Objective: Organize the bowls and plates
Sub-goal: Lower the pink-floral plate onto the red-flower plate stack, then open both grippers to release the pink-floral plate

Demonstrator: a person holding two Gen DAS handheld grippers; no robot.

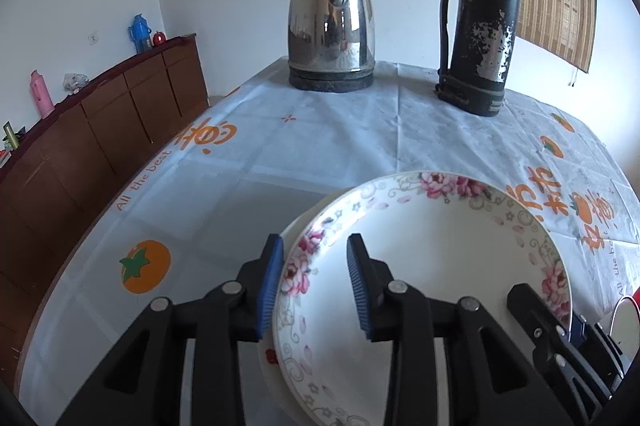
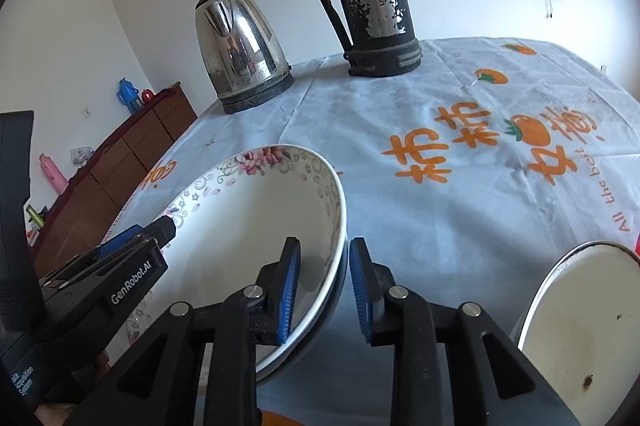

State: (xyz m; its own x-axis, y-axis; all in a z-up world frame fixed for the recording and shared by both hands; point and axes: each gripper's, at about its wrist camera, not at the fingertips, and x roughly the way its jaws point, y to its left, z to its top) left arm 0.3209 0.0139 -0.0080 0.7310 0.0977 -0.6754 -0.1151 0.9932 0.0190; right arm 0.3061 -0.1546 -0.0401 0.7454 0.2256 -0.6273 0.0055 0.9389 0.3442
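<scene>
Here, floral plate [image 1: 432, 266] tilted, left gripper [image 1: 316, 286] and right gripper [image 2: 325, 290] parted, straddling opposite rims, unclamped.

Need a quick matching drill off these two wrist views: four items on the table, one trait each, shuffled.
Items:
1. kettle
2. thermos
3. floral plate
4. plain bowl

Traits:
A. black, paint flaking off
B. shiny steel on a dark base
C. white inside, near right edge of the right wrist view
D. rim sits between both tongs, left tongs and right tongs, open

Pairs: 1-B, 2-A, 3-D, 4-C
</scene>
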